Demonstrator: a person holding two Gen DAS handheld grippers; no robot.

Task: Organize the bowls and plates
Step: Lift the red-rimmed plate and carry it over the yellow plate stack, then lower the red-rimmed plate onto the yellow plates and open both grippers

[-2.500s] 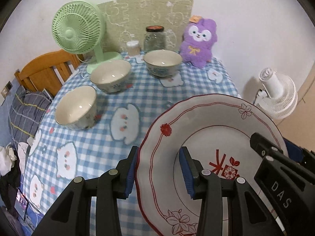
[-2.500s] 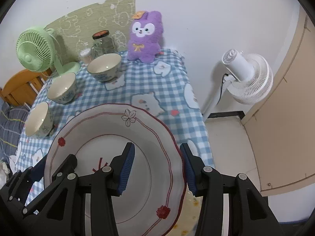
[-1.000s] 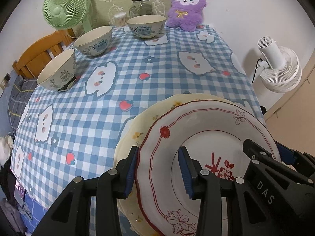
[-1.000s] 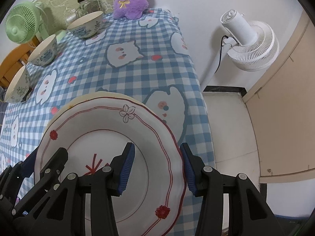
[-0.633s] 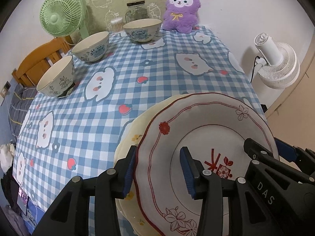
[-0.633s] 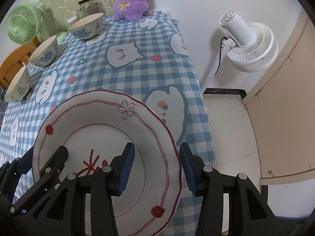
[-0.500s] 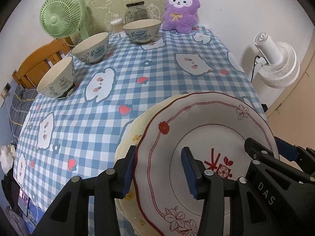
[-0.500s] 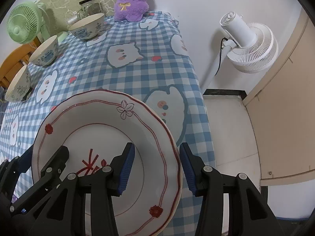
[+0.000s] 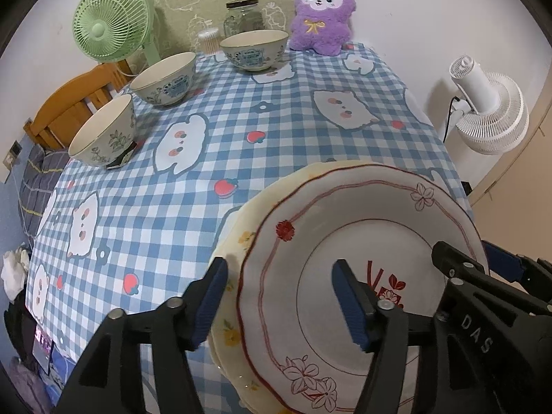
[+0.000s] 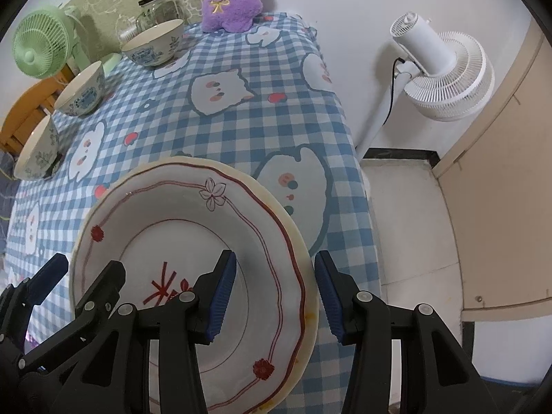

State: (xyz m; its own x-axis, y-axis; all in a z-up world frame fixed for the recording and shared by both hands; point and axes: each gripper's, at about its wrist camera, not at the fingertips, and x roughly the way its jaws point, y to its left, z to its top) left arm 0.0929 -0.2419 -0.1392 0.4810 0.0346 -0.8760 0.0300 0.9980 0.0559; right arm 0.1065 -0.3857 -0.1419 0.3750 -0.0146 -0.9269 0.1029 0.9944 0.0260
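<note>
A white plate with red trim [image 9: 362,241] [image 10: 179,241] lies on top of a cream yellow-flowered plate [image 9: 231,258] [image 10: 307,296] at the near right of the table. My left gripper [image 9: 279,293] is open, its jaws apart on either side of the plates' left rim. My right gripper [image 10: 276,293] is open astride the right rim. Three bowls stand along the table's far left: one with leaves [image 9: 103,131] [image 10: 36,151], a blue-patterned one [image 9: 164,77] [image 10: 81,89] and another blue-patterned one [image 9: 253,50] [image 10: 153,43].
A blue checked cloth [image 9: 276,131] covers the table. A green fan [image 9: 110,24], a glass jar [image 9: 243,15] and a purple plush [image 9: 322,19] stand at the back. A wooden chair [image 9: 69,103] is at the left. A white floor fan [image 10: 438,72] stands beyond the right edge.
Both grippers carried the red-trimmed plate down onto the cream plate. Both sets of jaws have since widened off the rim, and the plate rests there.
</note>
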